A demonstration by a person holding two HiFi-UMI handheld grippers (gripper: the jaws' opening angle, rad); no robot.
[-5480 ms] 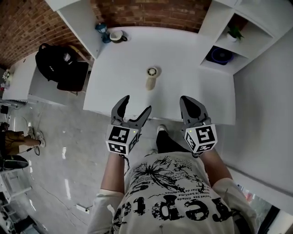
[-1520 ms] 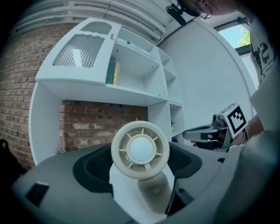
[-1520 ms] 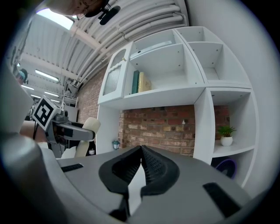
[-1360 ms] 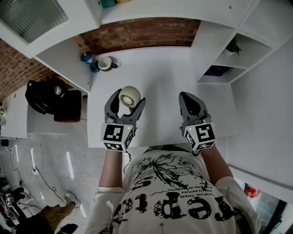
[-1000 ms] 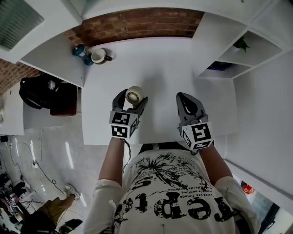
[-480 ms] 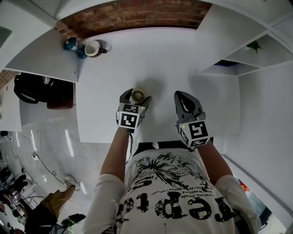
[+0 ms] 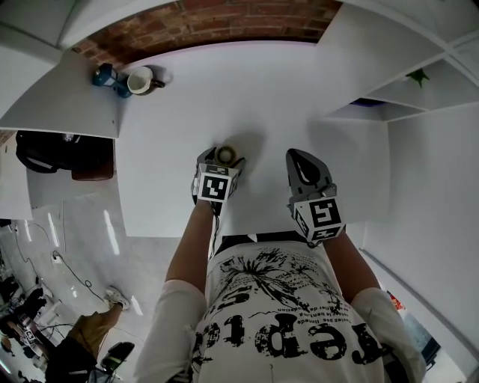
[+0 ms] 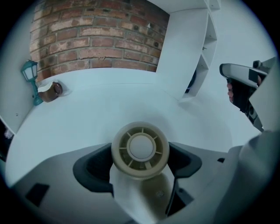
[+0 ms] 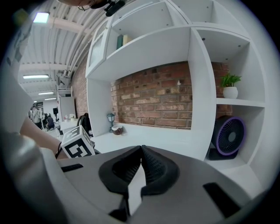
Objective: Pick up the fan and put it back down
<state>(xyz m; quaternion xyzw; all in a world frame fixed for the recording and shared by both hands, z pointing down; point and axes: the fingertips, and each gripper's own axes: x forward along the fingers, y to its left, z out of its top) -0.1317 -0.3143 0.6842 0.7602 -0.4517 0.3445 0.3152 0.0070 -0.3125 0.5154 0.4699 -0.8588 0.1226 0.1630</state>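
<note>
L gripper: jaws pinching fan, upright.
R gripper: jaws pressed together, empty.
Fan posn: near table front edge; contact unclear.
Progress: grasp done; release outstanding.

I see a white table set against a brick wall, with white shelves on its right that hold a potted plant. A mug and a small blue lantern sit at the table's far left corner. The floor is glossy grey. A black bag sits left of the table. Strip lights glow overhead.
</note>
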